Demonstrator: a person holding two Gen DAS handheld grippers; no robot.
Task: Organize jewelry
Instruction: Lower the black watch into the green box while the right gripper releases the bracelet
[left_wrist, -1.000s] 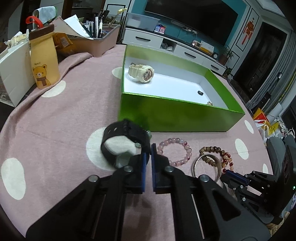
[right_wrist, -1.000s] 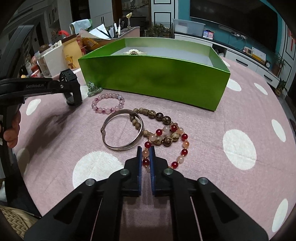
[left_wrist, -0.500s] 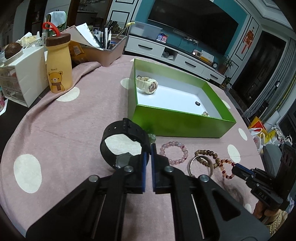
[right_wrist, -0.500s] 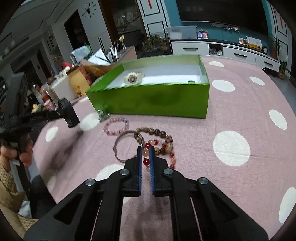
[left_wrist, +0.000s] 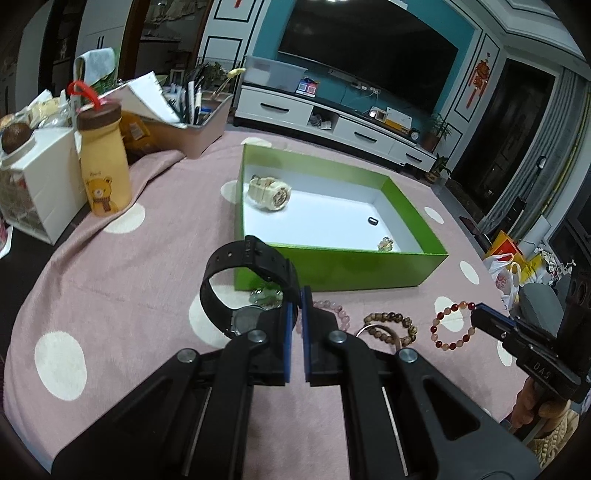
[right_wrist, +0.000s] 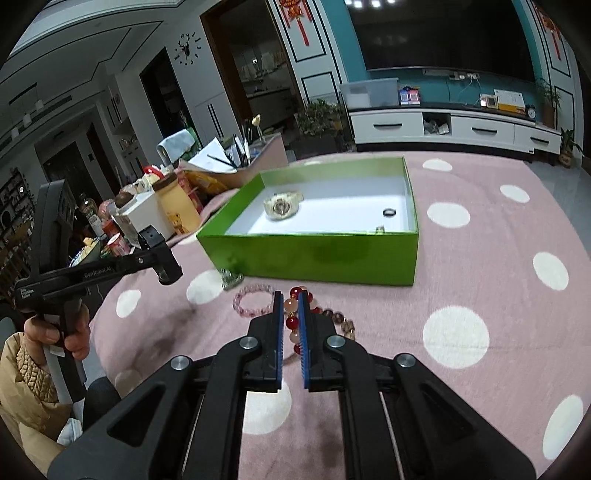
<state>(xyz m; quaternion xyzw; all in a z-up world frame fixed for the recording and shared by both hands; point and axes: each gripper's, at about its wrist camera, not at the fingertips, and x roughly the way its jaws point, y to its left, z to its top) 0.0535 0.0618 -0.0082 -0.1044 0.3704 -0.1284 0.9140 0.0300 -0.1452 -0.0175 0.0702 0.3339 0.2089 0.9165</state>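
Left gripper (left_wrist: 295, 295): jaws nearly closed, blue pads pinching the strap of a black watch (left_wrist: 247, 284), which hangs clear of the tabletop. Seen from the right wrist view, it is held level above the tabletop's left edge, with the person's left hand (right_wrist: 62, 332) wrapped round the handle.

Right gripper (right_wrist: 291, 299): jaws drawn in on a red bracelet (right_wrist: 291, 321), with beads showing between the pads. In the left wrist view the bracelet dangles from the tips, off the tabletop near its right edge. Right hand (left_wrist: 532, 406) only partly visible under the handle; its grip is probably a fist.
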